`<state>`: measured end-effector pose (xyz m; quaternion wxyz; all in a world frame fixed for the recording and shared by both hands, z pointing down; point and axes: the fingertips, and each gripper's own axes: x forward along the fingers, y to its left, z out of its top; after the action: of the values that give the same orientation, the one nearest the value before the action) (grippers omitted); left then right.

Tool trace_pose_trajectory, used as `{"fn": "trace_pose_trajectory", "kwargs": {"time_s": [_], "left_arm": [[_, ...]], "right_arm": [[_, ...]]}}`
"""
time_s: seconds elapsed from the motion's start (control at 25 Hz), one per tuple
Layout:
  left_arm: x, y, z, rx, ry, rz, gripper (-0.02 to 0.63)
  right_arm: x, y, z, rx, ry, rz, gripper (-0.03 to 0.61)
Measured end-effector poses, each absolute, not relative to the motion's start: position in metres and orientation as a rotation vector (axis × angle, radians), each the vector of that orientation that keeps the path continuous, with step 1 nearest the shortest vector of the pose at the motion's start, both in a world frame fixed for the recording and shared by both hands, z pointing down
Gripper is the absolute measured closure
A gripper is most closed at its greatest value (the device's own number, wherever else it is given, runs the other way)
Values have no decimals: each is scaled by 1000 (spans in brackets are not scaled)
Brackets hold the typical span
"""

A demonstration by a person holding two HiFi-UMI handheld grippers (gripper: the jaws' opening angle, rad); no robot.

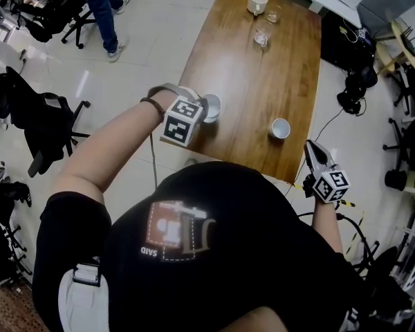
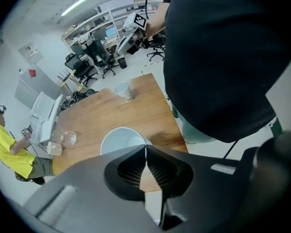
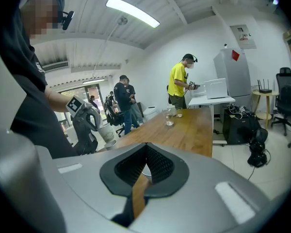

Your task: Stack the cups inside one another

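Note:
My left gripper (image 1: pixel 203 108) (image 2: pixel 145 148) is shut on the rim of a white paper cup (image 1: pixel 212 107) (image 2: pixel 120 141) and holds it over the near left edge of the wooden table (image 1: pixel 249 81). In the right gripper view this cup (image 3: pixel 106 132) hangs from the left gripper (image 3: pixel 89 118). A second white cup (image 1: pixel 280 128) (image 2: pixel 122 91) stands upright near the table's front right. My right gripper (image 1: pixel 310 146) (image 3: pixel 145 145) hovers off the table's near right corner, shut and holding nothing.
At the table's far end stand a white cup (image 1: pixel 257 3) and two glasses (image 1: pixel 272 14) (image 1: pixel 262 37). A person in yellow (image 3: pixel 178 84) stands there, with others (image 3: pixel 122 101) further left. Office chairs (image 1: pixel 41 126) are on the floor to the left, and cables and gear (image 1: pixel 356 88) to the right.

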<state>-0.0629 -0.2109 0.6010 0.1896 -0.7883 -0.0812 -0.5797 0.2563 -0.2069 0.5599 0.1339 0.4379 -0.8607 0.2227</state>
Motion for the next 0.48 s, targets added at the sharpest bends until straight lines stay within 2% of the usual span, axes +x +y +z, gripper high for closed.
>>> {"fn": "trace_pose_trajectory", "kwargs": {"time_s": [0.32,0.48], "left_arm": [[-66,-213,629,-2198,-213,-1703,603],[-61,-223,605,-2266,-79,-1633,520]], "right_arm": [[259,-195,559,1282,-2477,646,565],[260,-192,555,1293,-2481,638,565]]}}
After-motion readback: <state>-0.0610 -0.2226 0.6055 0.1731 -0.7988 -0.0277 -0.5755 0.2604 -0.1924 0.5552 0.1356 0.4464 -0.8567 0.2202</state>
